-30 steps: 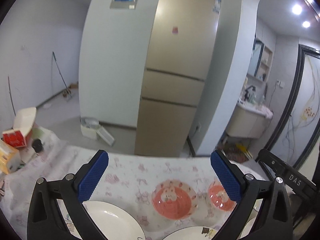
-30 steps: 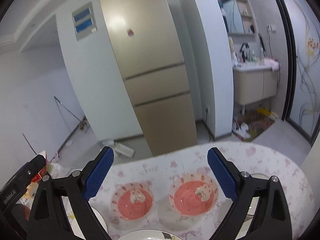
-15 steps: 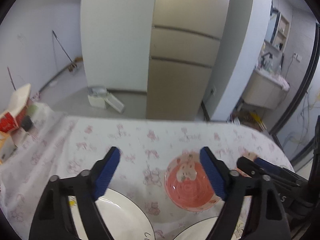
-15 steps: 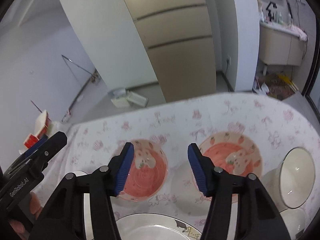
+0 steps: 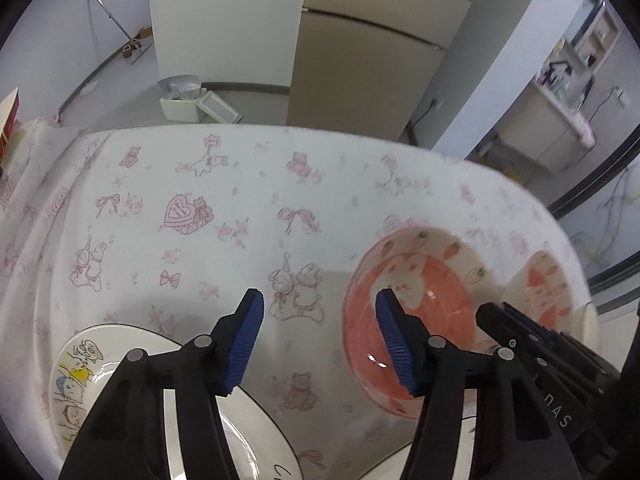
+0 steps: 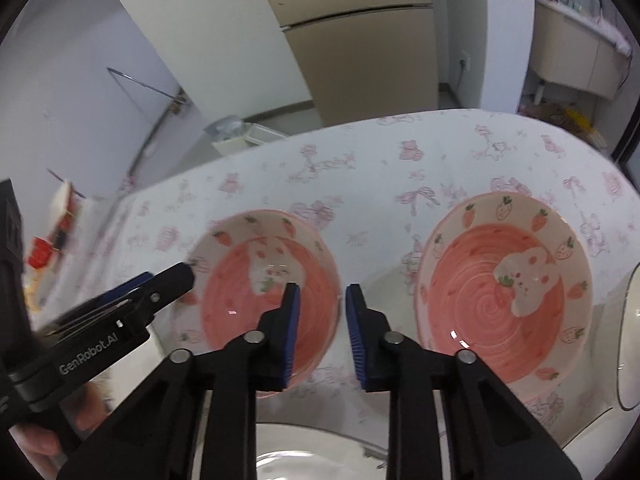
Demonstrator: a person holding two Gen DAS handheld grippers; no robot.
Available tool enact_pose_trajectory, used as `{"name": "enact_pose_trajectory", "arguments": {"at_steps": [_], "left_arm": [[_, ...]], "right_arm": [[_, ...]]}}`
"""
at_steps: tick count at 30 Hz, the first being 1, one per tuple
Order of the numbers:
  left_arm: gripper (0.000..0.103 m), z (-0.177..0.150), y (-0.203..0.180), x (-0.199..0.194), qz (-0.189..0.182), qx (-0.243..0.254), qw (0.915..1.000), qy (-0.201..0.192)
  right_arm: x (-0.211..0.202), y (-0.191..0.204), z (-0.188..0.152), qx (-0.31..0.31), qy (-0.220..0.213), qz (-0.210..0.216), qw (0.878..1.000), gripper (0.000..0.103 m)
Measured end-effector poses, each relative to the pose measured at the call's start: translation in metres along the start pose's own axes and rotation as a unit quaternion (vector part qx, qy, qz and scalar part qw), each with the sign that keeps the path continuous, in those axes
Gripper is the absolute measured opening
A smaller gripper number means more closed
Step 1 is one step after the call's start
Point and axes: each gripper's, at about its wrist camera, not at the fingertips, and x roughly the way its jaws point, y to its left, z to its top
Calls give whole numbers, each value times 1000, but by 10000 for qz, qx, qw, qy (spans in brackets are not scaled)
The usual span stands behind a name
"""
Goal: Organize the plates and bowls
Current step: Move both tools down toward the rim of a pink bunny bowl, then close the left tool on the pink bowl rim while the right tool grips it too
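**Over a Patterned Tabletop, Two Tongs Close In on a Pink Bowl**

Below both tongs, a tabletop covered in a pink-printed white cloth is seen. The left tongs are held apart with nothing between them; a cartoon-printed white plate lies under their left finger, and a pink strawberry bowl sits just right of their tips, partly behind the right finger. The right tongs are held apart by a narrower gap, also empty, and appear to straddle the right rim of the same pink strawberry bowl. A second pink bowl stands to their right, apart from the first. A white dish is glimpsed at the far right edge, and another white plate lies under the fingers.

The step in hand is judged to be the approach to the first bowl, not yet gripped. The next move likely calls for the rim to be seated between the right pads, clamped firmly, then lifted level and nested into the second bowl.
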Motion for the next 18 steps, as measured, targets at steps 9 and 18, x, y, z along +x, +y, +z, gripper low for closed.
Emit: {"name": "enact_pose_trajectory", "arguments": {"at_steps": [9, 18], "left_arm": [[38, -6, -9, 23, -150, 142, 9992, 351], [12, -9, -9, 39, -466, 32, 9970, 625]], "right_arm": [[22, -5, -2, 98, 253, 47, 9996, 11], [24, -8, -2, 195, 341, 271, 9989, 11]]}}
